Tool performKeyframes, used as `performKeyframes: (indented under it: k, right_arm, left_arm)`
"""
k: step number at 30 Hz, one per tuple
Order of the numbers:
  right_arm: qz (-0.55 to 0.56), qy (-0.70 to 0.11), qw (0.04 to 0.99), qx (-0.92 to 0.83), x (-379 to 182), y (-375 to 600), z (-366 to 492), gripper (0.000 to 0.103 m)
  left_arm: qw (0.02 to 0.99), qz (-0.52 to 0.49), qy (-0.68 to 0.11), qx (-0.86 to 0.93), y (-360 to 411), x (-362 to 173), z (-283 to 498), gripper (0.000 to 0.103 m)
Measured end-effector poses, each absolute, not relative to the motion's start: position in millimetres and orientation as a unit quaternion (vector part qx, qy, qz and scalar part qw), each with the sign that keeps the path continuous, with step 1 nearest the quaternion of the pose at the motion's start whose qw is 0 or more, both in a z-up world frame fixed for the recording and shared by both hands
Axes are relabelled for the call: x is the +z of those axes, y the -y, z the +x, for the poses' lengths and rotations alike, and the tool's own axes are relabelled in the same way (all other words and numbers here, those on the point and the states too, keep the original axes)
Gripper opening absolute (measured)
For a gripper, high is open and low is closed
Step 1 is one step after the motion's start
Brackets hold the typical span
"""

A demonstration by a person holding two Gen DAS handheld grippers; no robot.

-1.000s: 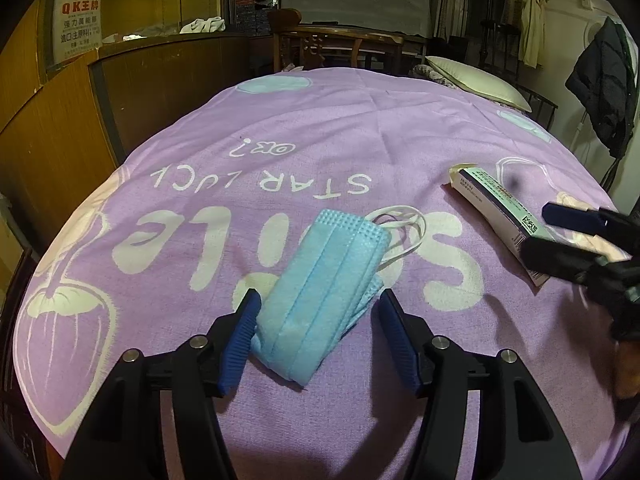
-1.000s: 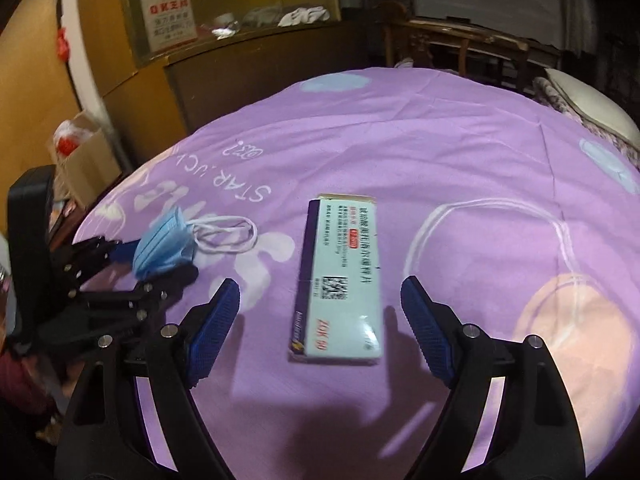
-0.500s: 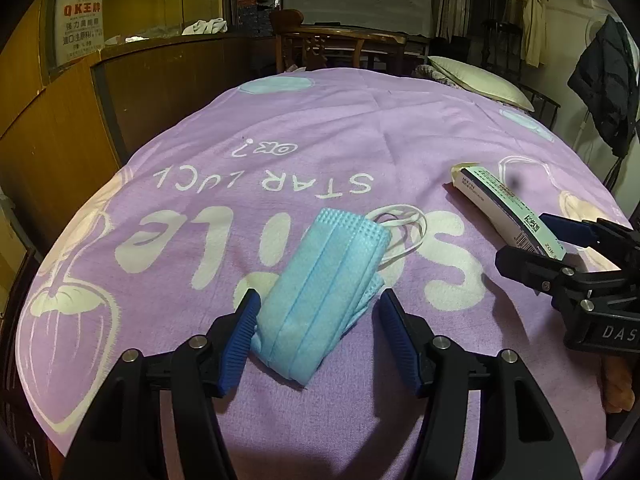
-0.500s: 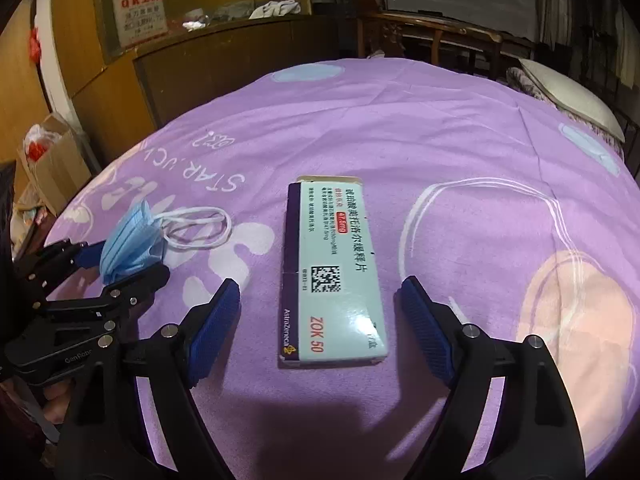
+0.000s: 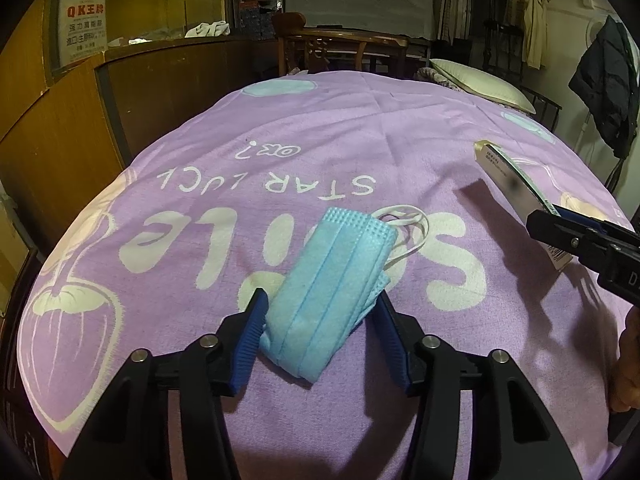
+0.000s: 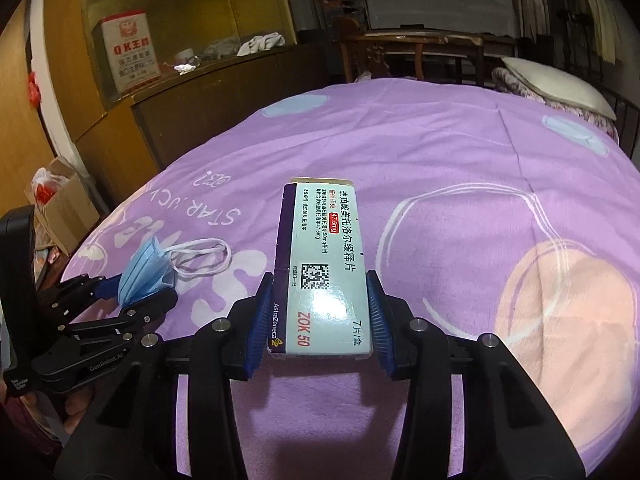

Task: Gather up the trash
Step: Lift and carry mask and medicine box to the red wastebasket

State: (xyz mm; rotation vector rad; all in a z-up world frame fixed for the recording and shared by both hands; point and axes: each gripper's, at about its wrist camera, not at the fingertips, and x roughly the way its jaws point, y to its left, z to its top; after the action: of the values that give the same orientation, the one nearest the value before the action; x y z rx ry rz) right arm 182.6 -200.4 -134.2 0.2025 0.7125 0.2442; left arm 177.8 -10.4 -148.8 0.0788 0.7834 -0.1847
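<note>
Left claw (image 5: 320, 332) closing on my blue mask (image 5: 328, 292), lower centre, purple bedspread (image 5: 360, 132). Right claw (image 6: 318, 312) closing, pads against pill box (image 6: 324, 268), centre frame: "AstraZeneca", "ZOK 50". Bedspread reads "STAR LUCK". Nothing blocking.

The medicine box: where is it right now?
The medicine box sits between the right tool's closing pads on the purple bedspread, to the right of the blue mask in the right wrist view.

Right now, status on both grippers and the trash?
Left gripper closing on blue face mask, pads touching. Right gripper closing on medicine box, front end raised. Purple bedspread: nothing blocking.
</note>
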Motion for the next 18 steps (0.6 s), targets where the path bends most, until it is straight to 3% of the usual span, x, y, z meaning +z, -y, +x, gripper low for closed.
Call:
performKeyframes:
  k: [7,18]
  right_arm:
    - [0.156,-0.346,0.919,0.104,-135.3,212.9,153.1,0.045]
    - [0.169,-0.305,0.933,0.088,-96.7,225.1,92.0,0.045]
  left_arm:
    - [0.917,0.032,-0.388,-0.087,9.8,-142.3,166.4,0.03]
    - [0.938,0.025,-0.328,-0.108,8.4,-73.3,117.6,0.029]
